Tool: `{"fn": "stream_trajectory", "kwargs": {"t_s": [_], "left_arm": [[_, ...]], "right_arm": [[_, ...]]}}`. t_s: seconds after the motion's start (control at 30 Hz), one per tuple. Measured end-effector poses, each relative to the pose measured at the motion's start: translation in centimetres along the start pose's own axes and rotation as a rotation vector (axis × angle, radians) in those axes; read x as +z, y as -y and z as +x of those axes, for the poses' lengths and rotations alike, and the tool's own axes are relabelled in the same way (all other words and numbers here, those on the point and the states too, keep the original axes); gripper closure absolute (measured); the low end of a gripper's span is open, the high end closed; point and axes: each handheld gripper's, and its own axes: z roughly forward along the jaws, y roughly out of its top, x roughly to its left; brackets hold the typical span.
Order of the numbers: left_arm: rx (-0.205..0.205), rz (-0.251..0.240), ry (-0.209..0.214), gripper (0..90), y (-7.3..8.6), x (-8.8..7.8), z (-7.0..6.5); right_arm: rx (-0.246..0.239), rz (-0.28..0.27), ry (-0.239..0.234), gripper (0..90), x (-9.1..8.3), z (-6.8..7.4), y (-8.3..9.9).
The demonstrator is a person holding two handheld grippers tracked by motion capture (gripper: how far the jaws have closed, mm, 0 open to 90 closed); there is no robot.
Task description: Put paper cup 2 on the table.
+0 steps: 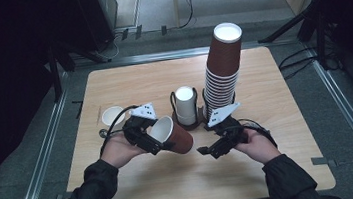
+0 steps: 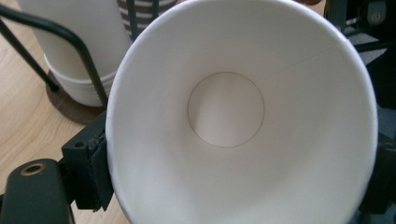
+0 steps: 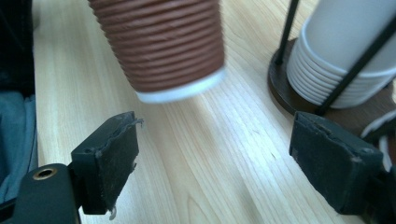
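Our left gripper [image 1: 162, 142] clamps the light, crushable brown cup [image 1: 174, 135] at its rim; right gripper [image 1: 209, 151], at four o'clock, gapes apart.

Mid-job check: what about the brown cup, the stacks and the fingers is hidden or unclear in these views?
- Brown cup: left gripper view sees inside it, and it hides the table beyond.
- Its rim: cut off by the top edge in the right gripper view.
- White stack: top cut off there.
- Right gripper: fingers too small and dark in the high view.
- Brown stack: count unreadable.

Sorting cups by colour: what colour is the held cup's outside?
Brown outside, ribbed; right gripper view shows it best.
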Motion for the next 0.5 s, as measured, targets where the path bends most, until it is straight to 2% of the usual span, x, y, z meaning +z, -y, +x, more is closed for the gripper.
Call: {"fn": "stream_trajectory", "kwargs": {"t_s": [0.17, 0.27, 0.4, 0.5], "left_arm": [[-0.001, 0.041, -0.023, 10.2, 0.2, -0.2, 0.3], [-0.006, 0.064, -0.022, 10.2, 0.3, -0.3, 0.4], [-0.006, 0.107, -0.041, 10.1, 0.5, -0.5, 0.6], [-0.013, 0.119, -0.051, 10.1, 0.8, -0.9, 0.9]], "right_arm": [[0.016, 0.007, 0.029, 16.1, -0.5, -0.3, 0.4], [0.033, 0.009, 0.051, 16.1, -0.7, -0.6, 0.7], [0.039, 0.012, 0.062, 16.1, -1.1, -0.9, 1.0], [0.044, 0.011, 0.068, 16.1, -1.2, -1.0, 1.1]]}}
